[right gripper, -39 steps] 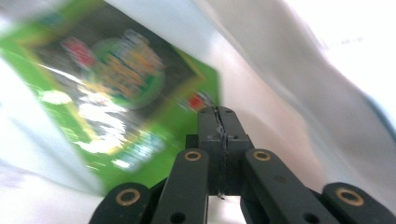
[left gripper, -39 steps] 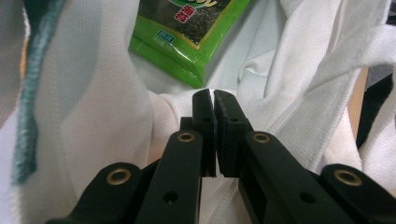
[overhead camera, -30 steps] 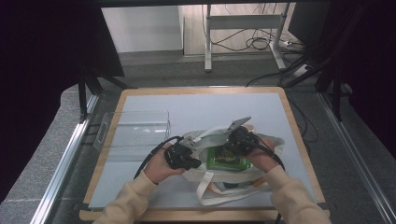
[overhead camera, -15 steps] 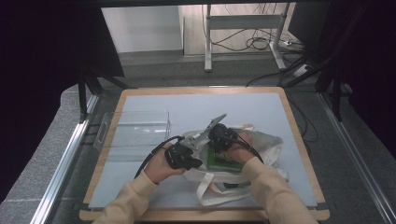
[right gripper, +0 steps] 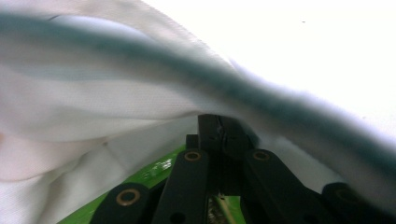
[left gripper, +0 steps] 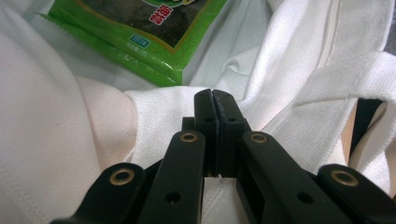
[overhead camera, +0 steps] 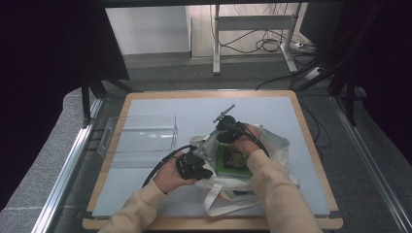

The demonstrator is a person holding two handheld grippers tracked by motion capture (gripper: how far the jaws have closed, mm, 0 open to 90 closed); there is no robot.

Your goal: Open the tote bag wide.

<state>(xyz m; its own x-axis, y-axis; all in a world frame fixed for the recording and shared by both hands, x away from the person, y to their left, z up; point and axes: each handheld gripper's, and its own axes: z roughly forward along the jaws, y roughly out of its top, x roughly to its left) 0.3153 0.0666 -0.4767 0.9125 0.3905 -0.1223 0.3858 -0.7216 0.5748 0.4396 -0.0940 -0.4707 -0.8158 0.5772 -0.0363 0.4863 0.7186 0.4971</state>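
Shifted left since earlier: right gripper (overhead camera: 228, 132), jaws clamped on white tote bag (left gripper: 299, 70) rim; left gripper (left gripper: 215, 100) pinching cloth just below green seaweed packet (left gripper: 140, 28).

A bag (overhead camera: 272, 145) lay on the bench (overhead camera: 155, 204), on its right half. A packet (overhead camera: 233, 161) sat in the bag's mouth. A bin (overhead camera: 141, 133) stood to the left of the bag, near it but apart.
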